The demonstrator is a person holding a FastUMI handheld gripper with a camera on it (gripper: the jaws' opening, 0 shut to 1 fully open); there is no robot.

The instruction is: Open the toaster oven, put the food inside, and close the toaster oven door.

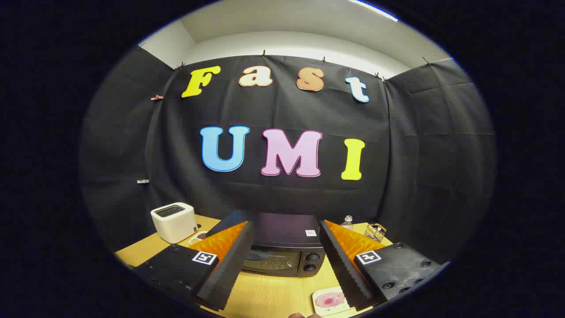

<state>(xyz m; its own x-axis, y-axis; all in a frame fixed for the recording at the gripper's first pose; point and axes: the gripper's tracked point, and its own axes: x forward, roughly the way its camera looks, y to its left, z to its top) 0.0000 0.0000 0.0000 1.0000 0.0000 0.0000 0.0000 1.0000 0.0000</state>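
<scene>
Toaster oven [282, 249] sits on the wooden worktop [269, 293], straight ahead of your hand-held gripper [287, 234] and framed between its two fingers. Door is closed; the glass front and handle face you, and two round knobs [311, 261] sit one above the other at the right side of its front.

Your hand-held gripper is released: fingers spread wide, nothing between them, no contact with the oven. It hangs above the near part of the worktop, well short of the door.

Food: a small pale square plate [329, 301] with a pinkish round piece [330, 299] on it lies on the worktop, near you, just beside the inner edge of the right finger, which covers part of it. It lies in front of the oven and apart from it.

Other items: a white boxy appliance [174, 221] to the left of the oven, with a small dish [197, 238] just beside it. Behind the oven on the right, a clear bottle [348, 222] and a small wire basket [375, 232]; contents too small to tell.
</scene>
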